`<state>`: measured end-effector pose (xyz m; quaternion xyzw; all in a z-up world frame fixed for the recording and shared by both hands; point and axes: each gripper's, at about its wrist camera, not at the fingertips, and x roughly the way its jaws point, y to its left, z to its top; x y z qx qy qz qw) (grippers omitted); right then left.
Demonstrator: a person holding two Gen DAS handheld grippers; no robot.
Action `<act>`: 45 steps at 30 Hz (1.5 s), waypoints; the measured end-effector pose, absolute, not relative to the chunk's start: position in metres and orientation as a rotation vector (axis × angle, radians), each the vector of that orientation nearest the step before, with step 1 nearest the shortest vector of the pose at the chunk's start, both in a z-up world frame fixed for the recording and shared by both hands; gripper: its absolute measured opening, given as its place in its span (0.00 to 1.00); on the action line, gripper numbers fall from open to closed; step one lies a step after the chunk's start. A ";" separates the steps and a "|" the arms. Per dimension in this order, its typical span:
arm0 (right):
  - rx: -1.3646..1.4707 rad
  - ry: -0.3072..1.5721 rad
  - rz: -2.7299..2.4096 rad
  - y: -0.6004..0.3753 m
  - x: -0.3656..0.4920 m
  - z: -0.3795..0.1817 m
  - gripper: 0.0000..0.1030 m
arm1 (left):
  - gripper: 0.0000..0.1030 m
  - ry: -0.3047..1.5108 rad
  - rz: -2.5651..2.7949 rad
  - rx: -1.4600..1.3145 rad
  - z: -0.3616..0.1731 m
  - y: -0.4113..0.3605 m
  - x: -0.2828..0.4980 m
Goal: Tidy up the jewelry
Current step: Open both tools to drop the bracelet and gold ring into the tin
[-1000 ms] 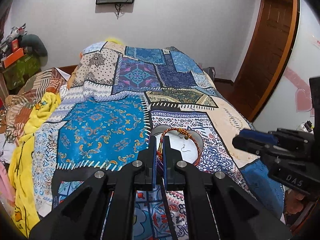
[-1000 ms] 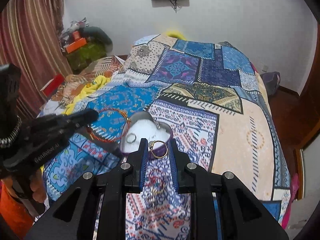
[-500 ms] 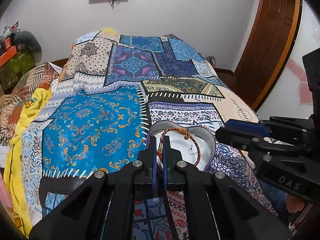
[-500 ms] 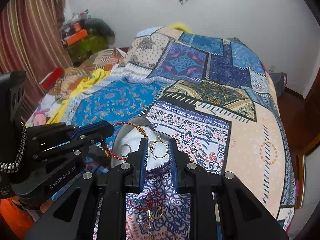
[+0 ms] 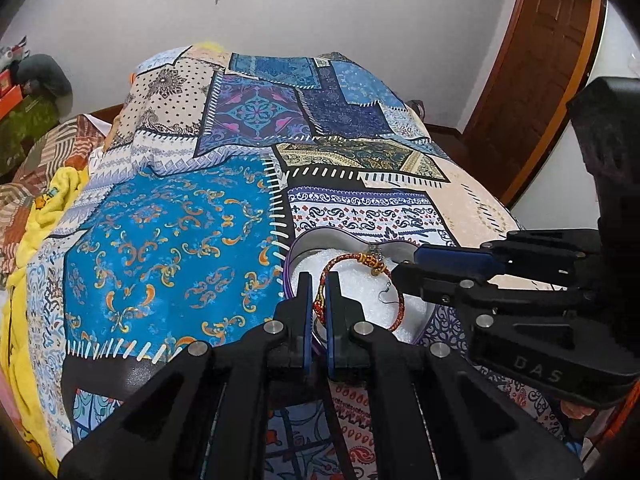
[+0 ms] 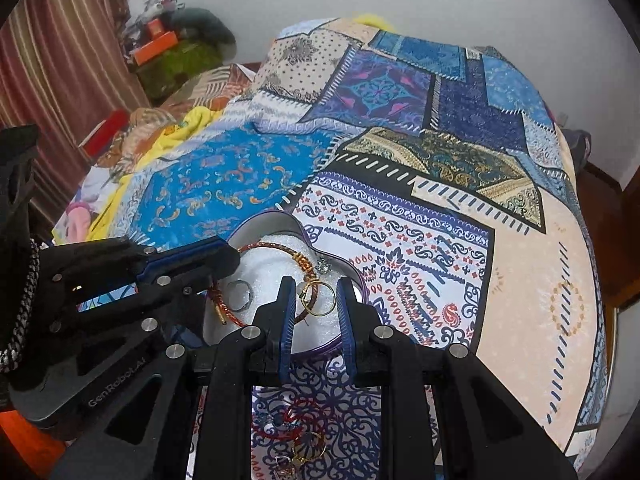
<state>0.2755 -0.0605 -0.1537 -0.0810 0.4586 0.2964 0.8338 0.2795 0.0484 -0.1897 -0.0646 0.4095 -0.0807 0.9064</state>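
A heart-shaped tin [image 5: 290, 256] with a purple rim and white foam lining lies on the patchwork bedspread. My left gripper [image 5: 319, 300] is shut on a red and gold braided bracelet [image 5: 401, 304], which hangs low over the foam. In the right wrist view my right gripper [image 6: 317, 308] hovers over the tin [image 6: 264, 218] with a gold ring [image 6: 318, 298] pinched between its pads. The left gripper [image 6: 236, 258] enters from the left there, the bracelet [image 6: 272, 245] looping off its tip. The right gripper [image 5: 400, 270] shows at the tin's right side in the left wrist view.
A silver ring [image 6: 240, 292], a small silver charm [image 6: 323, 266] and a hook earring [image 5: 386, 294] lie in the tin. Loose jewelry [image 6: 298, 432] sits on the bedspread just under the right gripper. A yellow blanket [image 5: 36, 232] trails along the bed's left edge.
Both grippers have sunk and come in closer over the heart tin. The bracelet and the gold ring travelled with them and now hang over the foam. Neither grip has changed.
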 end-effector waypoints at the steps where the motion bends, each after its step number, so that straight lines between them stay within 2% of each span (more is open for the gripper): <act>1: -0.171 0.979 0.630 -0.060 0.276 -0.155 0.19 | 0.03 0.848 -0.168 -0.138 -0.190 0.049 0.280; 16: -0.180 0.967 0.634 -0.060 0.273 -0.148 0.20 | 0.06 0.829 -0.163 -0.130 -0.179 0.051 0.270; 22: -0.191 0.920 0.614 -0.064 0.261 -0.131 0.31 | 0.10 0.802 -0.147 -0.121 -0.162 0.053 0.256; 26: -0.189 0.886 0.599 -0.070 0.250 -0.116 0.32 | 0.26 0.778 -0.135 -0.101 -0.151 0.051 0.244; 31: -0.180 0.850 0.578 -0.080 0.235 -0.101 0.33 | 0.30 0.753 -0.133 -0.092 -0.135 0.050 0.227; 33: -0.179 0.835 0.568 -0.085 0.229 -0.096 0.33 | 0.39 0.743 -0.127 -0.088 -0.129 0.050 0.219; 45: -0.178 0.845 0.523 -0.108 0.195 -0.104 0.38 | 0.44 0.759 -0.116 -0.073 -0.125 0.046 0.185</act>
